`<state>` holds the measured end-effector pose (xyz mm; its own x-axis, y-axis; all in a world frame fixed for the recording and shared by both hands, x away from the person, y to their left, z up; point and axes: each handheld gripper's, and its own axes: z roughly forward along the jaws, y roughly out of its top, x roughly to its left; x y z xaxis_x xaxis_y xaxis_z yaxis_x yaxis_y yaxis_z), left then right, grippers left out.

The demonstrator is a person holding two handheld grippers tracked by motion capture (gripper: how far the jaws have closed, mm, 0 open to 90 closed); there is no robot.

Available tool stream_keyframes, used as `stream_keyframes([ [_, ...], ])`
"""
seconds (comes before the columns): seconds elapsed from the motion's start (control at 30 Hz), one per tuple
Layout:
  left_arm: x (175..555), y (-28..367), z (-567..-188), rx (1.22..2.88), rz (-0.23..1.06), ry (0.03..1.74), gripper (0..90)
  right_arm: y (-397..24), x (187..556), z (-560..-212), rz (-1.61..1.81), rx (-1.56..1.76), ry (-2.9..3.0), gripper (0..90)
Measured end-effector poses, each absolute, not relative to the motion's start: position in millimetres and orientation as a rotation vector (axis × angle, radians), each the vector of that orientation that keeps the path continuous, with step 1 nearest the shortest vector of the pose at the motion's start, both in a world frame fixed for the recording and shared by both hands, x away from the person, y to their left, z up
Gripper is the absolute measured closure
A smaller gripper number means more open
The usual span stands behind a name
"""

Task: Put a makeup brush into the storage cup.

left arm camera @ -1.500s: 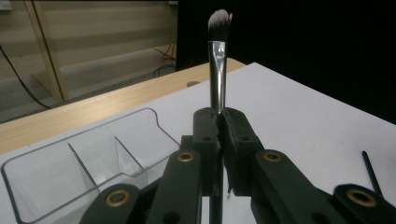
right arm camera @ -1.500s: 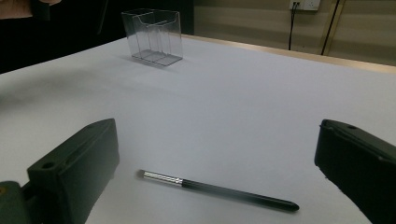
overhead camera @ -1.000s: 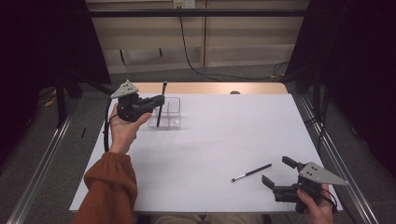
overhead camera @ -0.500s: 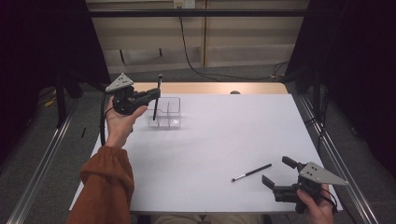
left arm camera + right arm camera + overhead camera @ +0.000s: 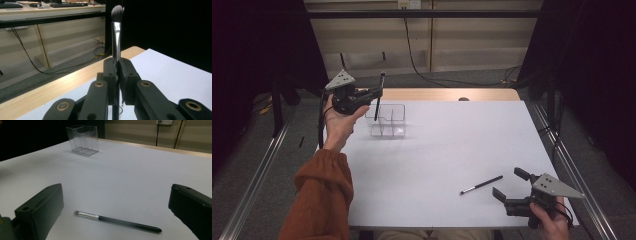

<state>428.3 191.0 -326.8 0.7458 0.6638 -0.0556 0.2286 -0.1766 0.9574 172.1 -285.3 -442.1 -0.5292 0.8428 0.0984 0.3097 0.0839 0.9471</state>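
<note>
Fingers (image 5: 110, 75) of the left gripper (image 5: 373, 93) are clamped on the slim handle of a makeup brush (image 5: 116, 32), held upright with its bristles uppermost, above and just to the left of the clear organizer (image 5: 387, 120) as the high view shows it. The right gripper (image 5: 509, 191) rests low near the table's front edge, jaws spread wide and empty, with a second brush (image 5: 117, 220) lying flat on the white table (image 5: 452, 150) between them. Risk, as judged: the round, glossy handle offers little purchase and could pivot or slip in the pads; the lightweight transparent organizer, thin-walled and partitioned, could tip or skid if the handle tip strikes a divider. Ferrules are bright metal, bristles soft and grey-tipped, handles black and tapered.
</note>
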Motion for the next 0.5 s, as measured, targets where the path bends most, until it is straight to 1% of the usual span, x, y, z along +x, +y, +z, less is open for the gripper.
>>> stream_keyframes([
  [0.33, 438.9, 193.4, -322.0, 1.745, 0.487, 0.73, 84.5, -285.8, 172.0, -442.2, 1.458, 1.139, 1.882, 0.0],
  [0.5, 445.1, 197.5, -321.8, 1.72, 0.49, 0.751, 84.5, -285.8, 171.7, -442.1, 1.456, 1.138, 1.881, 0.0],
])
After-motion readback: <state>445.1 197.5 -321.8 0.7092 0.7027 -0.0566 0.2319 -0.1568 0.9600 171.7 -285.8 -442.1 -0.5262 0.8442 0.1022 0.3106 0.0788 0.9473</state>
